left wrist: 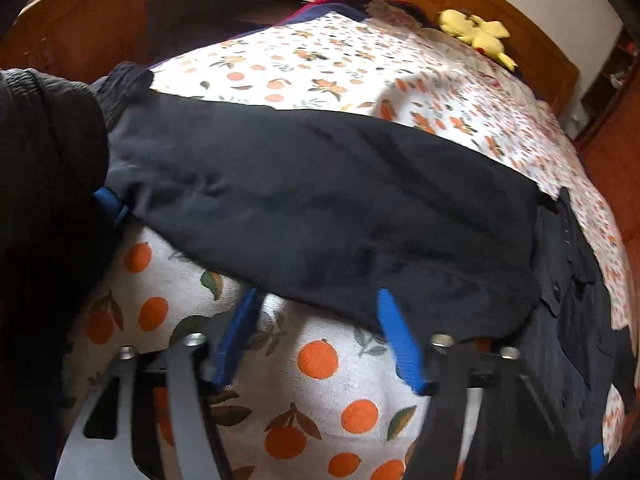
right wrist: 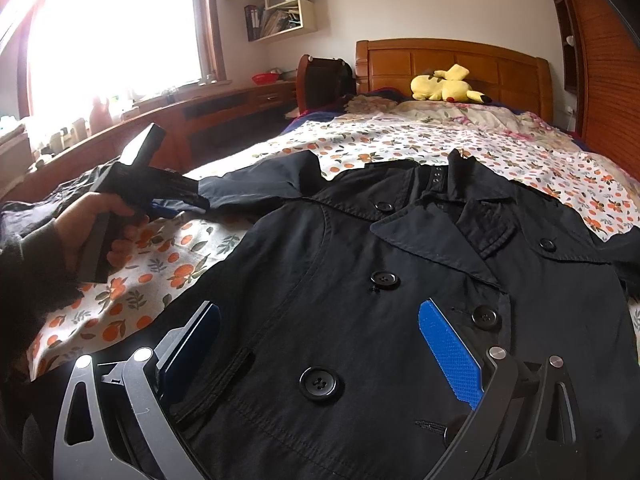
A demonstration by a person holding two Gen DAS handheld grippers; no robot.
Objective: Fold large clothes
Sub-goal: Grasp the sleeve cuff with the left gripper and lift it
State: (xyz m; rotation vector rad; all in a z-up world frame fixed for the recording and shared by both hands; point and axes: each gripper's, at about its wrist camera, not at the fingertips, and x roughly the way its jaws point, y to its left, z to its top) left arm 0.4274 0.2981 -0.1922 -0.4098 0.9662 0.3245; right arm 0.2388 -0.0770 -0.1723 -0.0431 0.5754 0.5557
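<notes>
A black double-breasted coat (right wrist: 360, 280) lies front up on the bed, its collar toward the headboard. One sleeve (left wrist: 320, 208) stretches out flat to the left across the orange-print bedspread. My left gripper (left wrist: 316, 300) is open with its blue pads just at the sleeve's near edge, holding nothing; it also shows in the right wrist view (right wrist: 176, 200) beside the sleeve. My right gripper (right wrist: 320, 320) is open and hovers over the coat's front, above the buttons (right wrist: 385, 280).
The bedspread (left wrist: 320, 64) covers a wooden bed with a headboard (right wrist: 452, 56). A yellow plush toy (right wrist: 444, 86) lies by the pillows. A wooden desk and window (right wrist: 120, 28) run along the left side. A wooden cabinet (right wrist: 600, 80) stands at right.
</notes>
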